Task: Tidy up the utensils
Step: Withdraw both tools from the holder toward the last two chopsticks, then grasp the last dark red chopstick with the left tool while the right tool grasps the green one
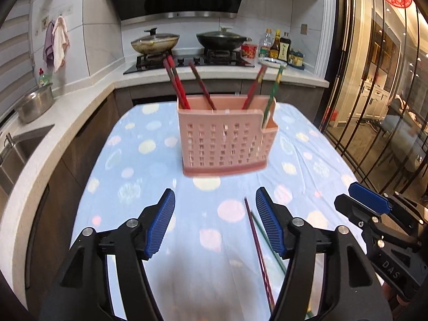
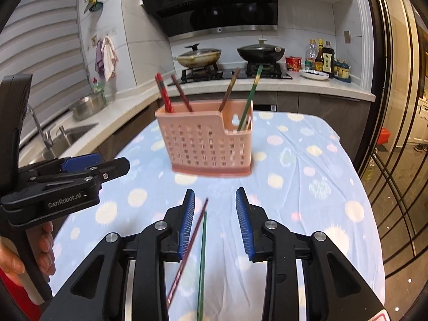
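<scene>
**Pink caddy half-filled, two chopsticks left on the cloth**

Pink perforated plastic marks the utensil holder, standing upright at the middle of a table draped in pale blue cloth with pastel dots; several chopsticks already lean inside it, reddish-brown ones in the wide left section, a green one in the small right pocket; two more lie loose on the near cloth, a maroon chopstick and a green chopstick, side by side and almost touching; the right gripper hovers above them with its ribbed blue pads spread wide, gripping nothing, the pair lying between its jaws; the left gripper sits just to the left, likewise wide open and empty, the same sticks running under its right finger.

Judged from this, the step in hand is picking up a loose stick; thin, smooth, rounded rods tend to roll, so the jaws would do best to descend square across the shaft, close near mid-length on one stick alone, and lift it level before tipping it tip-down into the matching compartment; the light, slotted holder could slide on the soft, wrinkled cloth if nudged; beyond, a stove with two lidded pans lines the far counter.
</scene>
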The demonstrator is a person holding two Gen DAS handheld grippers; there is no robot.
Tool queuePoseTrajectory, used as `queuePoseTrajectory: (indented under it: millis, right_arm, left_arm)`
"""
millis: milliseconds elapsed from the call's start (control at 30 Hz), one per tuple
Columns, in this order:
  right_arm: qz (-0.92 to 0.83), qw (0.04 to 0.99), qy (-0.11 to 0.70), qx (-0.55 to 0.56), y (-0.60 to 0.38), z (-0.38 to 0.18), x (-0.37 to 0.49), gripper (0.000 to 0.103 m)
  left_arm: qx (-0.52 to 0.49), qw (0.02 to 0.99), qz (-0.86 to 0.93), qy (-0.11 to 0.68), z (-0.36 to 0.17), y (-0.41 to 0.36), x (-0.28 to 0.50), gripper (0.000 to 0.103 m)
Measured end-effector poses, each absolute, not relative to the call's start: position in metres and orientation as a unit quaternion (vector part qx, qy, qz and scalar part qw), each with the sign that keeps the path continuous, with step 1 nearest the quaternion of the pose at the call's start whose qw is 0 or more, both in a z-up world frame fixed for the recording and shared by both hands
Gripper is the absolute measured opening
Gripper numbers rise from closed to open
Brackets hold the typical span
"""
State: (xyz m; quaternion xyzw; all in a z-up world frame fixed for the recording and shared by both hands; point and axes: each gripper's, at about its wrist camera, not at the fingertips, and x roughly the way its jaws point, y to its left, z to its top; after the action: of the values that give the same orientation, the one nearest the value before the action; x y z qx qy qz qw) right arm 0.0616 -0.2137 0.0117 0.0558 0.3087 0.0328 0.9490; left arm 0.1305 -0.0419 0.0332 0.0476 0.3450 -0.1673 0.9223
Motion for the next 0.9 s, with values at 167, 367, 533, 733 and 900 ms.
queuePoseTrajectory:
  millis: [167, 367, 533, 733, 900]
  right_arm:
    - [0.029, 0.940, 0.338, 0.046, -0.204, -0.019, 0.033, 0.032]
    - [0.035, 0.924, 0.375, 0.061, -0.198, -0.054, 0.007, 0.032]
    - [0.043, 0.910, 0.406, 0.075, -0.195, -0.082, -0.005, 0.032]
    - [0.039, 0.903, 0.422, 0.061, -0.187, -0.105, -0.014, 0.032]
    - [0.034, 0.907, 0.417, 0.040, -0.183, -0.106, -0.018, 0.031]
  left_arm:
    - [0.050, 0.908, -0.170, 0.381, -0.003, -0.038, 0.110, 0.062]
    - [0.067, 0.894, -0.158, 0.414, -0.043, -0.033, 0.088, 0.066]
    - [0.065, 0.886, -0.157, 0.432, -0.063, -0.028, 0.073, 0.070]
    - [0.067, 0.876, -0.165, 0.448, -0.075, -0.032, 0.060, 0.074]
    - [0.072, 0.869, -0.176, 0.456, -0.082, -0.039, 0.050, 0.074]
